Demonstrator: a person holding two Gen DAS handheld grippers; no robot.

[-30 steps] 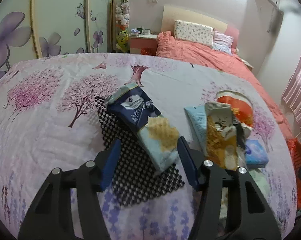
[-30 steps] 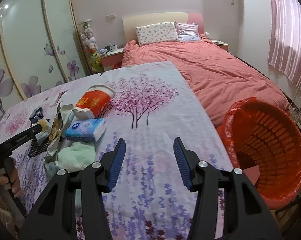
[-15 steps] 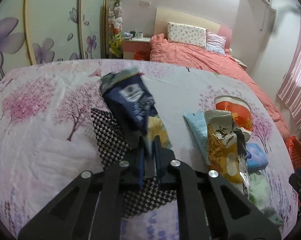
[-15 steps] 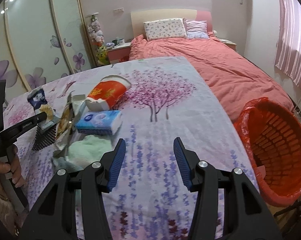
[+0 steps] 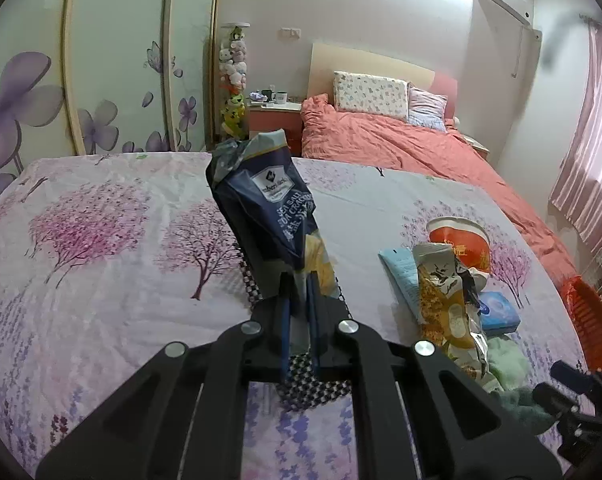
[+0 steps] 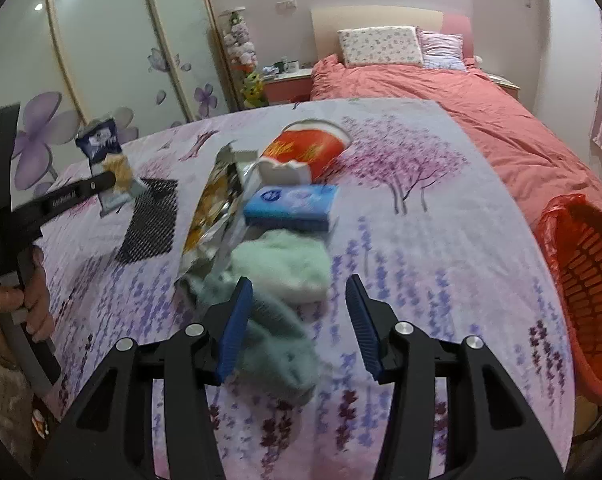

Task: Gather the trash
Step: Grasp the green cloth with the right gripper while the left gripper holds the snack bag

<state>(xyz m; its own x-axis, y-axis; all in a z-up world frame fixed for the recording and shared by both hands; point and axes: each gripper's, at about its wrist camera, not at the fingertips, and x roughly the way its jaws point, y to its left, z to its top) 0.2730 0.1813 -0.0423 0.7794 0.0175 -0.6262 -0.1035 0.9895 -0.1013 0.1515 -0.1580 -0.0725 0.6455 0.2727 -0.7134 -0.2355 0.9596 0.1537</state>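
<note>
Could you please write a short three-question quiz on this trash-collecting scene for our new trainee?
1. True or false: the left gripper is shut on the dark blue cracker bag.
2. What lies directly under the right gripper? A) blue tissue pack B) pale green cloth C) red paper cup
3. In the right wrist view, on which edge of the picture is the red bin?

Key:
1. True; the bag hangs lifted above the black checkered mat.
2. B; the jaws stand open above it.
3. The right edge, beside the table.
</note>
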